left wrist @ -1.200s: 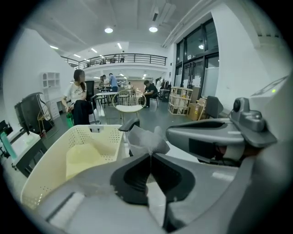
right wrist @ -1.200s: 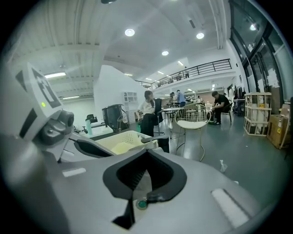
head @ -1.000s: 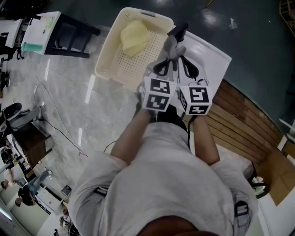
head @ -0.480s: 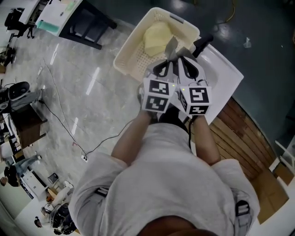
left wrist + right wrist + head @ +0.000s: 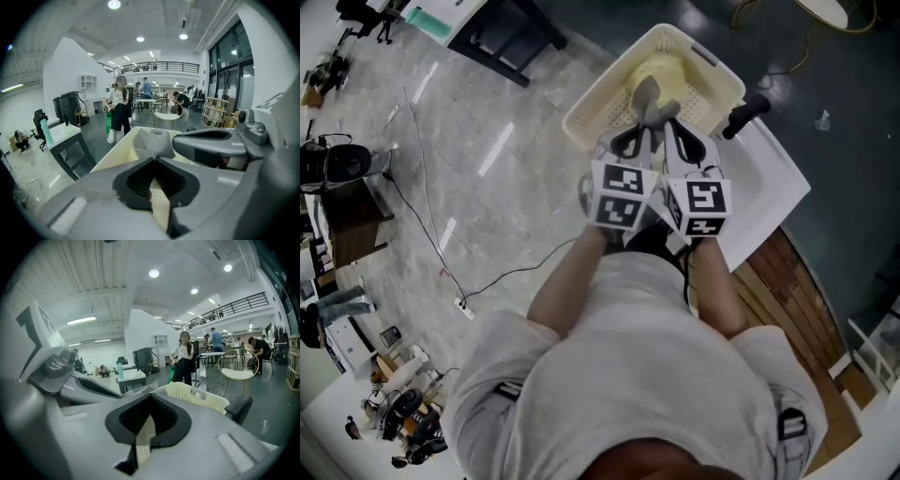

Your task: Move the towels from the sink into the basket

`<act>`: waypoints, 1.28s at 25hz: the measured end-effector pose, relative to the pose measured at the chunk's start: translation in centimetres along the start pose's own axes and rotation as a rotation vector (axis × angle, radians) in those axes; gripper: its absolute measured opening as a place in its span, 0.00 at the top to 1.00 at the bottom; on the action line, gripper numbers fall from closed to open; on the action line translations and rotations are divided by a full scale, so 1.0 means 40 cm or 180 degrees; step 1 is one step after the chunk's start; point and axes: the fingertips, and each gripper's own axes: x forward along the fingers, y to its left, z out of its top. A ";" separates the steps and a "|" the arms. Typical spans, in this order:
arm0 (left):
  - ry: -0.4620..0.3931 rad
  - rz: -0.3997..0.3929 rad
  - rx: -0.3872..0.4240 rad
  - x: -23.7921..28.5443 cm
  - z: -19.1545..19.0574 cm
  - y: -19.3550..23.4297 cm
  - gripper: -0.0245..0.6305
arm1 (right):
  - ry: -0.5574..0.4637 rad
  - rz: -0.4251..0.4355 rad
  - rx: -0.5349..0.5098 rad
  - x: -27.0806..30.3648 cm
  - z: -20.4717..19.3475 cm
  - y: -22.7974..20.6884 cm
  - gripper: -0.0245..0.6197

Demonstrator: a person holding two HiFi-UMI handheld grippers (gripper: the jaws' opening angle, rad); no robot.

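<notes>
Left gripper point(image 5: 153, 159), jaws clamped on a grey towel point(image 5: 151, 143) held over the basket point(image 5: 602, 94). Right gripper point(image 5: 150, 395) is just beside it, jaws together; its hold on the towel is unclear. A yellow towel point(image 5: 664, 67) lies in the basket. To the right is the white sink point(image 5: 773, 183) with a black faucet point(image 5: 746, 112); a black table point(image 5: 506, 33) stands beyond.
</notes>
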 end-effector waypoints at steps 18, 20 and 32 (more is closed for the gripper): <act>0.0303 -0.0225 0.0068 0.109 -0.011 0.036 0.92 | 0.0093 -0.0144 0.0169 0.102 -0.006 -0.054 0.95; 0.0349 -0.0256 0.0102 0.121 -0.014 0.037 0.92 | 0.0082 -0.0166 0.0204 0.110 -0.003 -0.061 0.95; 0.0679 -0.0541 0.0129 0.227 -0.055 0.035 0.92 | 0.0079 -0.0374 0.0334 0.146 -0.001 -0.125 0.95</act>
